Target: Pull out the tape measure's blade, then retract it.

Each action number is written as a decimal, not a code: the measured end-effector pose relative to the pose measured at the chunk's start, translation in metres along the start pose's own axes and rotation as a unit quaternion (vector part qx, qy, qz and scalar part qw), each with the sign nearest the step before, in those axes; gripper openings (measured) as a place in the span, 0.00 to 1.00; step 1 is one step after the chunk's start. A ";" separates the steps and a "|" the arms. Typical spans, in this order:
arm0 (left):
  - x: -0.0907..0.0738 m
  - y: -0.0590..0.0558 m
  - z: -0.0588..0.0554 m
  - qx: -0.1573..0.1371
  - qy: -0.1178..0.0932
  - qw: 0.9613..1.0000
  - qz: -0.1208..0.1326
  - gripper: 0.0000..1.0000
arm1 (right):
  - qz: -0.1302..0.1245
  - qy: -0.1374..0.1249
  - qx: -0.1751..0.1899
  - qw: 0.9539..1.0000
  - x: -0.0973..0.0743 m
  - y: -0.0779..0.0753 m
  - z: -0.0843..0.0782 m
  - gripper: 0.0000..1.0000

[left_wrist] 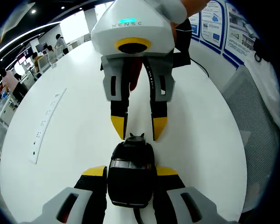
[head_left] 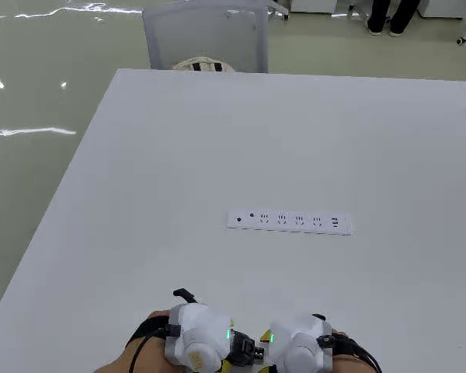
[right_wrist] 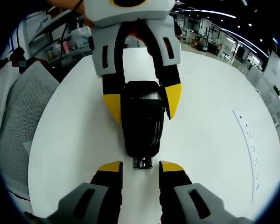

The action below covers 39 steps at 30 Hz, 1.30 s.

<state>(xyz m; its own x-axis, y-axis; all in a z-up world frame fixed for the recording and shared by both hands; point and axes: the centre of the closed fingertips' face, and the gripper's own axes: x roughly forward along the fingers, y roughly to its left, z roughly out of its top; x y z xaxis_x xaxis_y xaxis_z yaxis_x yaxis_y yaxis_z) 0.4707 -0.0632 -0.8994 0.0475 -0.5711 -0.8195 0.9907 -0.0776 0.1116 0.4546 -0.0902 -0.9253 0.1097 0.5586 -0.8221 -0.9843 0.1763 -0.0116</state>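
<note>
Tape measure held, blade not yet drawn.
The tape measure sits clamped in the jaws of my left gripper, just over the surface. Its blade tip lies between the narrowly parted jaws of my right gripper, seemingly ungripped. I judge pull-out and retraction both remain. A power strip lies well beyond the jaws.

I am looking down at a white table where a white power strip is lying flat near the middle, its sockets running in a row. A grey mesh chair is standing against the far edge, and the glossy pale green floor is catching streaks of light on the left.
</note>
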 end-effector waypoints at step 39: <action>0.001 -0.001 -0.001 0.006 0.000 1.000 0.012 0.33 | -0.004 0.007 -0.032 0.999 0.010 -0.003 -0.004 0.14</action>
<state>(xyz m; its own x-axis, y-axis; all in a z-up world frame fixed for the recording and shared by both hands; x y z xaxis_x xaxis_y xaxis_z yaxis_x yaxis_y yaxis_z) 0.4699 -0.0627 -0.9009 0.0711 -0.5729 -0.8166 0.9877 -0.0740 0.1379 0.4586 -0.0882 -0.9356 0.1153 0.5454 -0.8302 -0.9904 0.1271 -0.0540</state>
